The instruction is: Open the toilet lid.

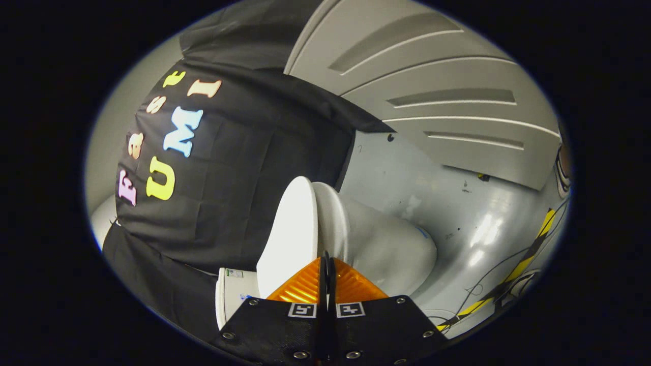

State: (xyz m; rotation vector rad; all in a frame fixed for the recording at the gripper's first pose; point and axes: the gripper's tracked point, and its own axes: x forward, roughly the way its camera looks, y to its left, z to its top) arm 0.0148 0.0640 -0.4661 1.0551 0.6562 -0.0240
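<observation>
my two orange fingers [325, 284] are pressed flat together, nothing between them. just ahead of their tips, touching or nearly so, sits the edge where the white toilet lid [290, 234] meets the toilet bowl [386, 249]. beyond lies the grey floor [457, 213], then a pale panelled door [432, 91].

Test booth w/ toilet [325, 229], black cloth wall [244, 168], grey floor [457, 203] w/ cables [488, 277]

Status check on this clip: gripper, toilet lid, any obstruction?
Gripper shut, orange fingers together, holding nothing. Toilet lid down on the toilet, its edge just ahead of the fingertips. Nothing between them.
</observation>
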